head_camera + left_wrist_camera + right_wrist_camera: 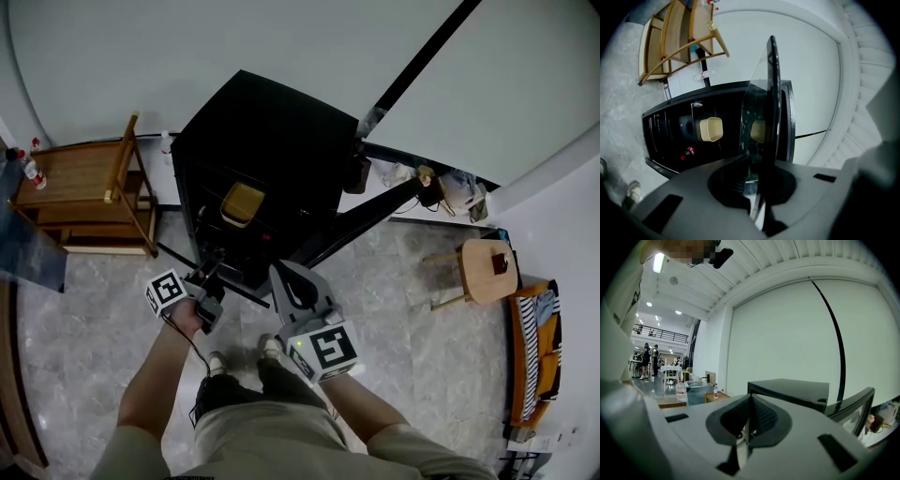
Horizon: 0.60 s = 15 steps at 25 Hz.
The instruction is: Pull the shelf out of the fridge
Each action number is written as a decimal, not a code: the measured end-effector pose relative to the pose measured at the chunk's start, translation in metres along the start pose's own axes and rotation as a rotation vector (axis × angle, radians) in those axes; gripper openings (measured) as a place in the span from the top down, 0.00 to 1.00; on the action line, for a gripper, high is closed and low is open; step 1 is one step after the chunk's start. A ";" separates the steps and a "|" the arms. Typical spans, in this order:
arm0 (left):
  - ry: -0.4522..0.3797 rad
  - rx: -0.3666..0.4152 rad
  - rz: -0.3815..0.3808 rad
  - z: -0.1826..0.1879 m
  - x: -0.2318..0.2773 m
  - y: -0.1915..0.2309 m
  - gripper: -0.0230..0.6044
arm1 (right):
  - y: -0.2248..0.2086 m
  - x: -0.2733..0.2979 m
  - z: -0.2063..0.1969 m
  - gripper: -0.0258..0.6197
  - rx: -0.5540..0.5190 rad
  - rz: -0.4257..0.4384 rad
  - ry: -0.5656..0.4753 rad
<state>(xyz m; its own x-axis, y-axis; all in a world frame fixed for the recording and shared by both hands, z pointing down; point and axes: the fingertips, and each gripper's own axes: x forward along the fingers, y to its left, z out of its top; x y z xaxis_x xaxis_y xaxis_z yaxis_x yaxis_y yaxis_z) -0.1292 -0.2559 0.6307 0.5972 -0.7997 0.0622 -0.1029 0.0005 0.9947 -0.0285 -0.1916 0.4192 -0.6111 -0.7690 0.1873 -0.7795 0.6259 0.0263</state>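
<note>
Shelf [759,108] out, clamped in the left tool [757,187].
It hung before the fridge [693,126]; right tool [749,425] was shut, empty; setting down seemed next.

Even indoor light — fisheye-warped edges

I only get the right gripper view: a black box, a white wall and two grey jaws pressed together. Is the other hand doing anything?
Observer: Yes. The left gripper is clamped on the edge of a glass shelf.
Operator: What is in that black box?
Observer: It is a small fridge, and a tan container sits inside it.
Operator: Is there anything off to the side that I can't see?
Observer: A wooden stool stands on the floor to the right of the fridge.
</note>
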 end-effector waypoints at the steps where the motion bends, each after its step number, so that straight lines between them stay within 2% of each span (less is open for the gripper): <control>1: -0.008 -0.023 -0.015 -0.002 -0.007 -0.003 0.94 | 0.002 -0.002 0.002 0.97 0.001 0.007 -0.005; 4: -0.039 -0.073 -0.070 -0.007 -0.026 -0.018 0.94 | 0.009 -0.009 0.006 0.97 -0.008 0.032 -0.002; 7: -0.060 -0.074 -0.091 -0.011 -0.046 -0.037 0.94 | 0.014 -0.017 0.016 0.97 0.000 0.054 0.002; 9: -0.070 -0.072 -0.090 -0.013 -0.060 -0.051 0.94 | 0.017 -0.023 0.030 0.97 0.022 0.069 -0.032; 15: -0.120 0.005 -0.054 -0.010 -0.094 -0.094 0.94 | 0.013 -0.042 0.079 0.97 0.007 0.099 -0.120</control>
<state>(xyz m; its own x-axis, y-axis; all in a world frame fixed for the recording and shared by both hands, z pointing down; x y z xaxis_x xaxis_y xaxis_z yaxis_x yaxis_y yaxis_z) -0.1678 -0.1748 0.5318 0.5024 -0.8646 -0.0016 -0.0776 -0.0469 0.9959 -0.0239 -0.1615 0.3342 -0.6968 -0.7139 0.0699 -0.7153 0.6988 0.0065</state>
